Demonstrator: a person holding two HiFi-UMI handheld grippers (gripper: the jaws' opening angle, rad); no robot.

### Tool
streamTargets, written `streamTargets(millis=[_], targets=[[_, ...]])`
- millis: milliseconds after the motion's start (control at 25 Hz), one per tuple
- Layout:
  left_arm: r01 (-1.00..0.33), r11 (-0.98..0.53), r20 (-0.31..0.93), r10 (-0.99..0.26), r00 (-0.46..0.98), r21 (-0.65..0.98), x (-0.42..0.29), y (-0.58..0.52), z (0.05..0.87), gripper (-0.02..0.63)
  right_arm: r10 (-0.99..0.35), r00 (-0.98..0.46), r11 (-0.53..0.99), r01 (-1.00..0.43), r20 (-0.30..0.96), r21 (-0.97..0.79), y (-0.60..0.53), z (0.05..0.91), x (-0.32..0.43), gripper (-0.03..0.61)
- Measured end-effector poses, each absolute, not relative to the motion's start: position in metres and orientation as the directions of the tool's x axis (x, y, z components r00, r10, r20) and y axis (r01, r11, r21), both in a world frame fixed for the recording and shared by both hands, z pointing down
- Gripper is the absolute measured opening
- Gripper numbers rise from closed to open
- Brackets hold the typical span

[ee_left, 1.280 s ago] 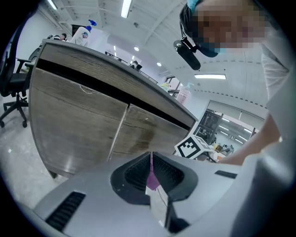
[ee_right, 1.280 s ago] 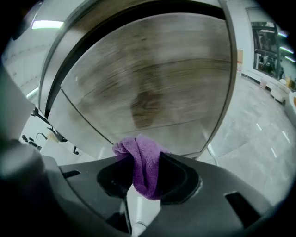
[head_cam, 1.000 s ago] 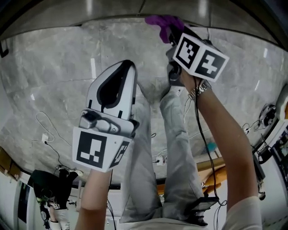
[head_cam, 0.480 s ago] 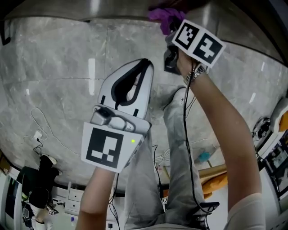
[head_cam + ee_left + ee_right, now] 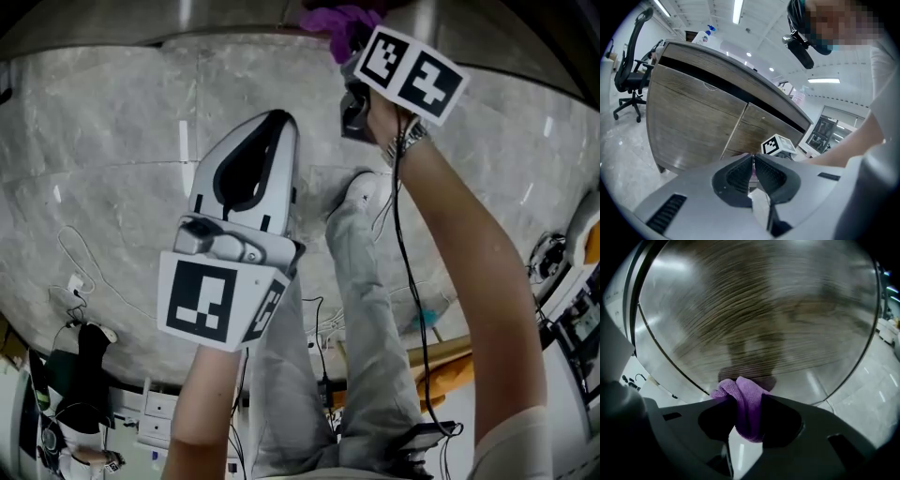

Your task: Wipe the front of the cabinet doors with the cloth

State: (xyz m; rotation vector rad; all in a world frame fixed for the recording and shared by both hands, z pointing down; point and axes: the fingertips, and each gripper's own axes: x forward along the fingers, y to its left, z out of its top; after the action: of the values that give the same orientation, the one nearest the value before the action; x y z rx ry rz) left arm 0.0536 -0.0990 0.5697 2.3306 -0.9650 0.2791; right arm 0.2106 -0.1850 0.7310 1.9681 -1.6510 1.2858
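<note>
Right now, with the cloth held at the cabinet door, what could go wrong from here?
Little of the cloth sticks out past the right gripper, so hard plastic might scrape the door. The cloth is only a pinched bunch and could slip out. The cable along the forearm might snag.

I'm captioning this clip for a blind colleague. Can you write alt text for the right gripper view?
The right gripper has its jaws clamped on a bunched purple cloth, held just in front of a glossy brown wood-grain cabinet door that fills most of the view. A pale glossy floor shows at the lower right.
</note>
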Motion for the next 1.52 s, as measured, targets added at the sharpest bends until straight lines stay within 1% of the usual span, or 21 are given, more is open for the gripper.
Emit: streamTargets(millis=[320, 600, 800, 1000, 1160, 1280, 1520], targets=[[-0.660, -0.609, 0.406, -0.521, 0.751, 0.440, 0.122, -0.077, 0.565, 0.023, -0.626, 0.008, -0.339, -0.903, 0.780, -0.263, -0.147, 0.737, 0.301, 0.140], [-0.636, -0.631, 0.402, -0.494, 0.771, 0.444, 0.179, -0.073, 0.563, 0.023, -0.606, -0.010, -0.315, -0.915, 0.796, -0.251, -0.130, 0.744, 0.348, 0.141], [-0.606, -0.648, 0.403, -0.456, 0.794, 0.461, 0.221, -0.059, 0.565, 0.023, -0.587, 0.014, -0.325, -0.920, 0.809, -0.219, -0.110, 0.749, 0.395, 0.141], [-0.573, -0.667, 0.404, -0.413, 0.816, 0.476, 0.239, -0.046, 0.566, 0.023, -0.577, 0.053, -0.347, -0.919, 0.815, -0.186, -0.096, 0.748, 0.426, 0.141], [-0.550, -0.681, 0.407, -0.381, 0.830, 0.483, 0.241, -0.040, 0.565, 0.023, -0.582, 0.091, -0.383, -0.907, 0.808, -0.174, -0.091, 0.744, 0.435, 0.141], [-0.543, -0.685, 0.407, -0.372, 0.834, 0.486, 0.227, -0.041, 0.566, 0.023, -0.587, 0.118, -0.421, -0.890, 0.801, -0.177, -0.086, 0.741, 0.423, 0.140], [-0.555, -0.678, 0.412, -0.384, 0.826, 0.482, 0.186, -0.055, 0.567, 0.023, -0.552, 0.047, -0.369, -0.909, 0.833, -0.193, -0.075, 0.755, 0.358, 0.140]])
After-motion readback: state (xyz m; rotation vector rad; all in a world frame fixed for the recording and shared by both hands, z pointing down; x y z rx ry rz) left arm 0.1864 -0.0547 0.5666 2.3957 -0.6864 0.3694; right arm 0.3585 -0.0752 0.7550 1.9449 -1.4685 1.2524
